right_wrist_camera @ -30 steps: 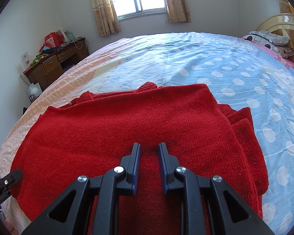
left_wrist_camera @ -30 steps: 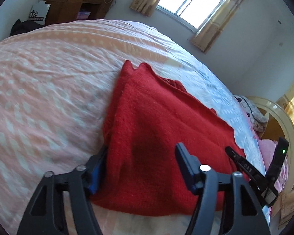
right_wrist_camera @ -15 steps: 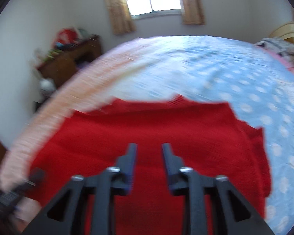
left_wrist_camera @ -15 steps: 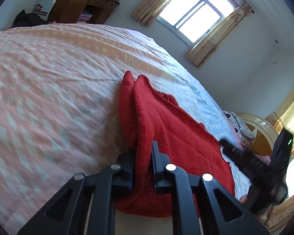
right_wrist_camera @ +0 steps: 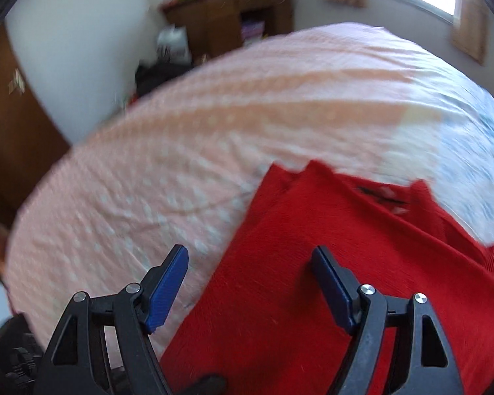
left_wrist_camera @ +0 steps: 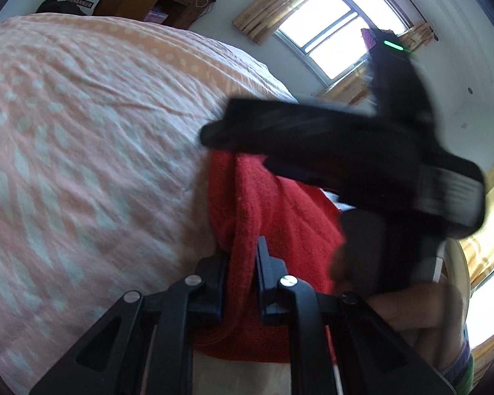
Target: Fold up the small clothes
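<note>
While the left tongs [left_wrist_camera: 240, 273] are pinching the red sweater's [right_wrist_camera: 329, 263] edge, already partly folded, the right tongs [right_wrist_camera: 250, 283], just opening, are hanging empty over it; further folds seem left.

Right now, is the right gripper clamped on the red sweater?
No, the right gripper stands wide open above the red sweater, its blue pads clear of the knit.

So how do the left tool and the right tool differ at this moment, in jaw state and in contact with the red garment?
The left tool is shut, pinching a raised fold of the red garment; the right tool stands wide open, its jaws having just been opening, and grips nothing. The left tool sits at the garment's near edge, while the right tool hangs over its side edge, one finger over the bedsheet. Both are black with blue pads.
</note>
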### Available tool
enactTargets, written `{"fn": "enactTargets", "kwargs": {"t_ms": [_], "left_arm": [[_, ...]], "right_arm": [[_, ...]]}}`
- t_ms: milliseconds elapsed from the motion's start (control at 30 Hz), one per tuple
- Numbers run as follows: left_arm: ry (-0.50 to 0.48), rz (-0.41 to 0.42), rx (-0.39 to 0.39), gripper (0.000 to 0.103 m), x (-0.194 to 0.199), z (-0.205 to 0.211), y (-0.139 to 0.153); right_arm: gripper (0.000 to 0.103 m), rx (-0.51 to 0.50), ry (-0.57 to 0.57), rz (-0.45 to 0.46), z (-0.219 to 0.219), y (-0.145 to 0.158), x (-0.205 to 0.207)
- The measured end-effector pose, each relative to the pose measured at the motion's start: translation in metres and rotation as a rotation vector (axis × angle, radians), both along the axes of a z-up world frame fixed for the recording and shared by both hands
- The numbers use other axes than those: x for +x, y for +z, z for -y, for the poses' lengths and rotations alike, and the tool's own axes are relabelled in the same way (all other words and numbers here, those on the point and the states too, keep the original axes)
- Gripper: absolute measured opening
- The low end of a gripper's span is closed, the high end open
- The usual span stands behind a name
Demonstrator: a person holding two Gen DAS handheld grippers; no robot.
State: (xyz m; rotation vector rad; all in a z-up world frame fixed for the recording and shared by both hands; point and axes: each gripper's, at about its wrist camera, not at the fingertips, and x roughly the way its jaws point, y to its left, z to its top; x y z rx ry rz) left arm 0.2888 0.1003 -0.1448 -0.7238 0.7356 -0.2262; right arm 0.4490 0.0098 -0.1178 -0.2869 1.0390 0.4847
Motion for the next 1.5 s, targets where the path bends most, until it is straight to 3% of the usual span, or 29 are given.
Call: {"fn": "enactTargets", "kwargs": {"t_ms": [67, 133, 167, 267, 367, 600, 767, 900, 1200, 1367, 1500], "left_arm": [[0.006, -0.003, 0.010, 0.013, -0.001, 0.000, -0.002], [0.004, 0.000, -0.015, 0.015, 0.000, -0.002, -0.003], [0.002, 0.000, -0.010, 0.015, -0.001, -0.002, -0.003], [-0.006, 0.010, 0.026, 0.015, -0.002, 0.004, 0.001], [-0.028, 0.029, 0.069, 0.015, -0.003, 0.011, 0.011], [-0.135, 0.132, 0.193, 0.015, -0.008, 0.055, 0.053], [-0.275, 0.212, 0.257, 0.015, -0.014, 0.116, 0.081], [-0.385, 0.230, 0.296, 0.015, -0.023, 0.172, 0.087], [-0.567, 0.203, 0.398, 0.015, -0.049, 0.288, 0.072], [-0.570, 0.191, 0.459, 0.013, -0.050, 0.319, 0.068], [-0.578, 0.190, 0.510, 0.014, -0.062, 0.325, 0.066]], "right_arm": [[0.078, -0.093, 0.034, 0.035, -0.011, -0.009, -0.002], [0.074, -0.112, 0.047, 0.057, -0.011, -0.011, -0.006], [0.060, -0.126, 0.044, 0.072, -0.010, -0.012, -0.007], [0.034, -0.125, 0.020, 0.081, 0.004, -0.006, -0.008], [0.018, -0.024, -0.024, 0.050, 0.027, 0.008, -0.007], [0.014, 0.269, -0.156, 0.038, 0.109, 0.052, -0.012], [0.014, 0.363, -0.246, 0.055, 0.186, 0.077, -0.019], [0.013, 0.409, -0.339, 0.073, 0.258, 0.085, -0.035], [0.013, 0.468, -0.505, 0.035, 0.379, 0.041, -0.070], [0.013, 0.561, -0.529, -0.009, 0.413, 0.021, -0.068], [0.013, 0.579, -0.539, -0.030, 0.423, 0.002, -0.067]]}}
